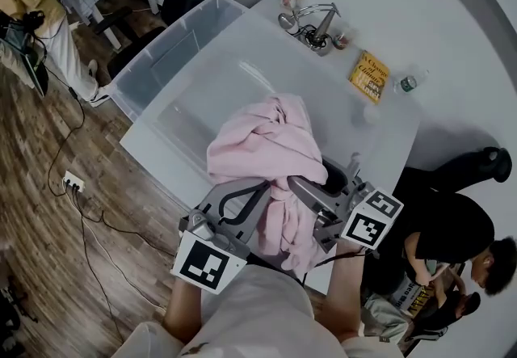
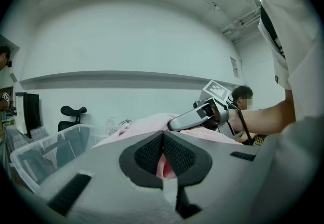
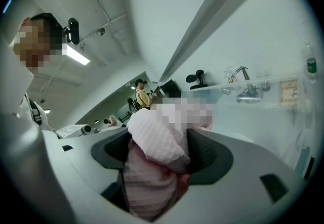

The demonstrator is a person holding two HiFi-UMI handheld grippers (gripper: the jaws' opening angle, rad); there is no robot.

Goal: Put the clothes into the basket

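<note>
Garment of pink cloth [image 1: 262, 142] hangs bunched between two hand-held grippers over the white table [image 1: 380, 126], near the clear basket [image 1: 174, 41] and outside it. On the side nearer the basket, the left gripper [image 1: 242, 196] has its fingers [image 2: 174, 154] pressed almost together, pinching a thin fold. On the side farther from the basket, the right gripper [image 1: 313, 187] clamps a thick wad, its pads [image 3: 207, 152] held wider apart by the fabric.
</note>
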